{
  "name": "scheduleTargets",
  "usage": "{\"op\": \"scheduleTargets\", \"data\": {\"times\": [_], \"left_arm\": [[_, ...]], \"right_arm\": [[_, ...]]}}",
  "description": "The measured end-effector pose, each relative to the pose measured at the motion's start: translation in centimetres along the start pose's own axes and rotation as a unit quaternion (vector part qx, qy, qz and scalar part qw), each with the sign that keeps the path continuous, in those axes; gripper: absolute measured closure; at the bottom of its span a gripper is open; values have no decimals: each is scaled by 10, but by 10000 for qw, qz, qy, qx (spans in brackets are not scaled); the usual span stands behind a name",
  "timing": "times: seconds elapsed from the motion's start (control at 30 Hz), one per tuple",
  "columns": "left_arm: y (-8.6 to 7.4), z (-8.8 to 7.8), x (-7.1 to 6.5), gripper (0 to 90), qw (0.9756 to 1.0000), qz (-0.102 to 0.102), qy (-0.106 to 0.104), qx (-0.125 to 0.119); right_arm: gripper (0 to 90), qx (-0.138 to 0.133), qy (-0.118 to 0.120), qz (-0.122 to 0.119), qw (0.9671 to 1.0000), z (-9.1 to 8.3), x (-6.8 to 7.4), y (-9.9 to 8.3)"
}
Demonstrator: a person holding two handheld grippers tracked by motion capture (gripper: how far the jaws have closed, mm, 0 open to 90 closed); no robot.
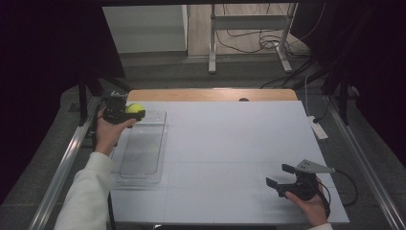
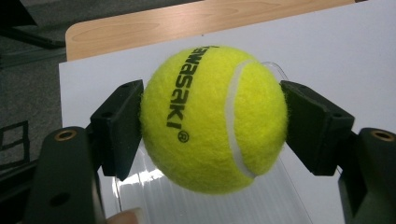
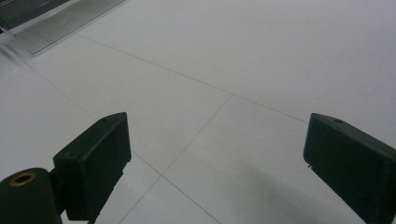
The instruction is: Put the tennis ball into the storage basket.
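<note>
The left gripper [image 1: 130, 114] has its 2 jaws clamped on a yellow tennis ball [image 2: 214, 119], pads pressing its left and right flanks near the widest part, and it holds the ball above the far end of a clear plastic tray [image 1: 143, 168] that lies along the left side of the white table [image 1: 230, 143]. From the left gripper view the tray's ribbed floor shows just below the ball, with its curved far rim behind, so the step in hand looks like placing the ball into the tray. To do it well, bring the ball a little toward the near side so it sits over the tray's floor and not over the rim, lower it until the felt is touching or nearly touching the plastic, then part the jaws slowly; a release from height would likely let the ball bounce or roll along the ribs and out. Keep the gripper level so both pads let go together. The right gripper [image 1: 279, 178] rests in the right hand at the near right of the table, its 2 jaws wide apart over bare surface with nothing between them, well apart from the tray; it needs no move unless the light tray slides, when it could steady the near rim.
</note>
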State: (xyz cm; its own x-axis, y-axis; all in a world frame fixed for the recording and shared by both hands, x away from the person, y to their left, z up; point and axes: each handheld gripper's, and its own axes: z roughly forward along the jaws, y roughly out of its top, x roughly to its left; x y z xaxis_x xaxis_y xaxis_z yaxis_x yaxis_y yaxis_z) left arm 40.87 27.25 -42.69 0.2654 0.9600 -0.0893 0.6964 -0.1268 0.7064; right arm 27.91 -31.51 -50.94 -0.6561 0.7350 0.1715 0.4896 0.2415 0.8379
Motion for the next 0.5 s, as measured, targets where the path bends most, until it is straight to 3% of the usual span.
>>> {"op": "scheduleTargets", "data": {"times": [0.5], "left_arm": [[-4,10,3,268,9998,5,62,170]], "right_arm": [[76,11,-4,-4,10000,0,0,0]]}}
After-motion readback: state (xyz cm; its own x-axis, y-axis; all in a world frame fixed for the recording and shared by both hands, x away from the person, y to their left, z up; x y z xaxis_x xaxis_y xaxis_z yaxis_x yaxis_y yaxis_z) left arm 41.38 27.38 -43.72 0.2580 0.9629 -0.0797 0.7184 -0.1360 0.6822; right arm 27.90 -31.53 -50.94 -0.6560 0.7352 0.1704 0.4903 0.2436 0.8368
